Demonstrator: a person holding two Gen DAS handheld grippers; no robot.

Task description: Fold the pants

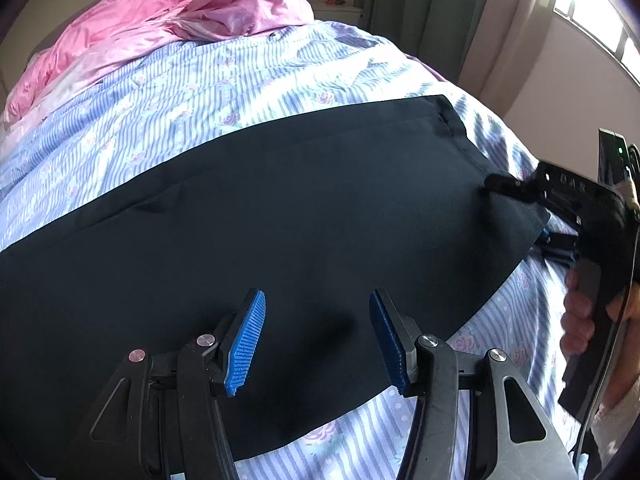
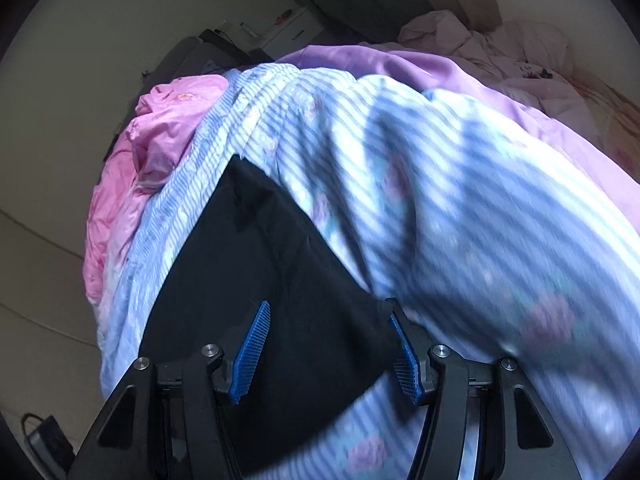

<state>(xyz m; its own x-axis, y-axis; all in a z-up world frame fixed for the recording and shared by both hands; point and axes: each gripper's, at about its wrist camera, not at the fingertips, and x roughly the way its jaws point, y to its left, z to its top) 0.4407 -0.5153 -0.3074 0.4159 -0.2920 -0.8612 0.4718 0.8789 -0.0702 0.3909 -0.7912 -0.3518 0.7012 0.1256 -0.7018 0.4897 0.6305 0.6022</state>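
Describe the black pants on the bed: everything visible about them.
The black pants are plain, dark, matte woven cloth, laid flat and mostly smooth across the blue striped floral bedsheet, with a few shallow creases and a stitched hem along one end. The left gripper hangs open over their near edge. The right gripper stands open astride a corner; whether its pads touch the cloth cannot be told. No second layer or finished fold is clear.

Home bedroom, bed (image 1: 280,80), pink quilt (image 1: 160,20), curtains (image 1: 420,0)
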